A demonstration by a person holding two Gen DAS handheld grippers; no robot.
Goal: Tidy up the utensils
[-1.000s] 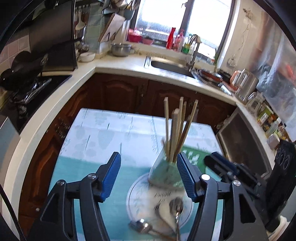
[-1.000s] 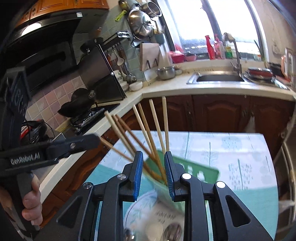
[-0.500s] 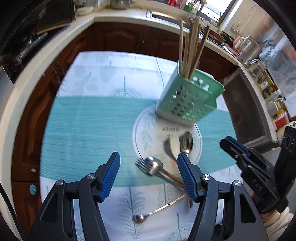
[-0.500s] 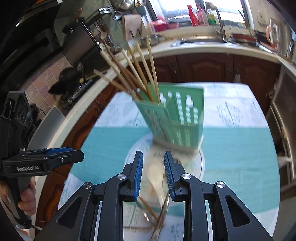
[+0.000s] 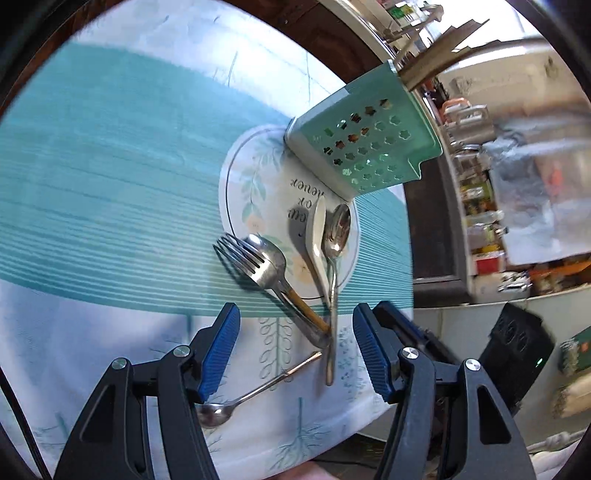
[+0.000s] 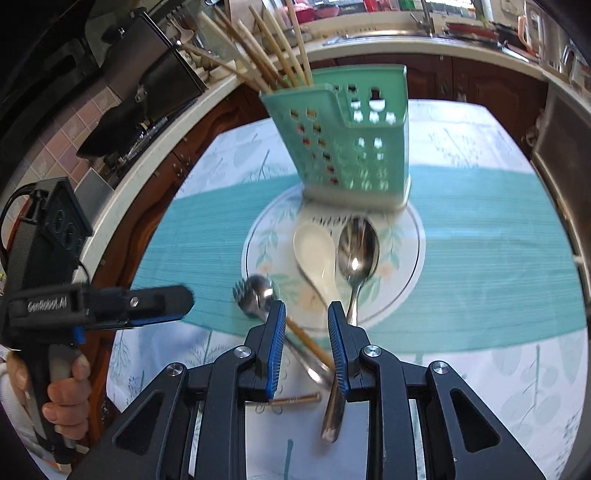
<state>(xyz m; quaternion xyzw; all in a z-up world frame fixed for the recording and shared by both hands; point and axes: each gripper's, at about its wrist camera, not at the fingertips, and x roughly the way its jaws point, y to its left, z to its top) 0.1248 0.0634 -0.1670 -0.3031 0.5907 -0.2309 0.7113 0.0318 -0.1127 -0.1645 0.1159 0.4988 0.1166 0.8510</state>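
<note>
Both my grippers hang over the table: left gripper (image 5: 295,347) spread wide above crossed handles at lower centre, right gripper (image 6: 306,347) narrowly parted, gripping nothing. Beyond them a fork (image 5: 251,258), white spoon (image 6: 314,254) and steel spoon (image 6: 358,251) lie on the plate (image 6: 410,258). Farther, upper centre, the green caddy (image 6: 351,147) holds chopsticks (image 6: 273,44).

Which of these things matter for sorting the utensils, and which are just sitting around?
For the job:
green utensil holder
chopsticks
fork
white ceramic spoon
large metal spoon
small spoon

Just about:
round mat
tablecloth
sink
</note>
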